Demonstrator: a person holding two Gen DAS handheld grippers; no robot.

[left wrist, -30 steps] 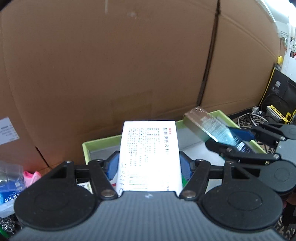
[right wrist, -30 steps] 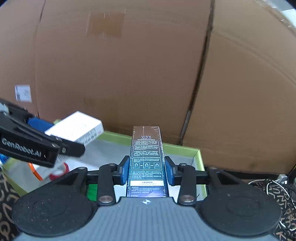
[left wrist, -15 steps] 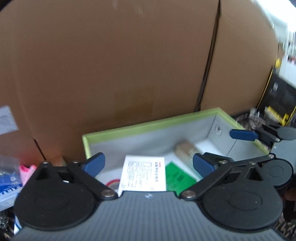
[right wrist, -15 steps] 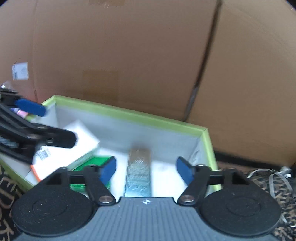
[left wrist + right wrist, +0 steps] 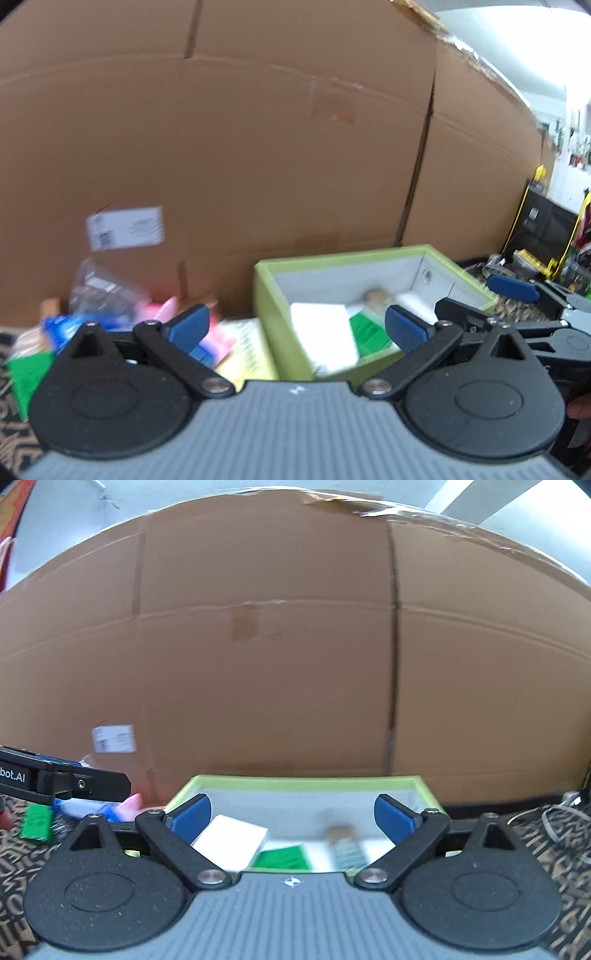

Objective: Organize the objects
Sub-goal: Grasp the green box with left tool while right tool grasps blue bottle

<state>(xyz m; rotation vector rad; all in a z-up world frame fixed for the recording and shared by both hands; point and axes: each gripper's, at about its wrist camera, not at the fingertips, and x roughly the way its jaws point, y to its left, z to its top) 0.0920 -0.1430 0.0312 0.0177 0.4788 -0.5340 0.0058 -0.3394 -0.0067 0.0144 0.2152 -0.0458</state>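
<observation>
Since both tools gape wide and empty, left tool [image 5: 295,328] and right tool [image 5: 291,816] look ready for another pick. White box [image 5: 231,840], green pack [image 5: 282,856] and slim silver box [image 5: 345,843] lie flat inside the green bin [image 5: 306,781], likely sorted; loose clutter [image 5: 110,306] sits beside the bin's left wall.

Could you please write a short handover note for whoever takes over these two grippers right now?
Left gripper: open, holding nothing, in front of the green box's left corner.
Right gripper: open, holding nothing, facing the green box.
In the box: a white carton, a green packet and a long silvery box, all lying flat.
Done: those three are stowed.
Left: the loose pile to the left of the box, including a yellow packet, a pink item, a clear plastic bag and a green item. The pile is blurred, so check it before gripping.
</observation>
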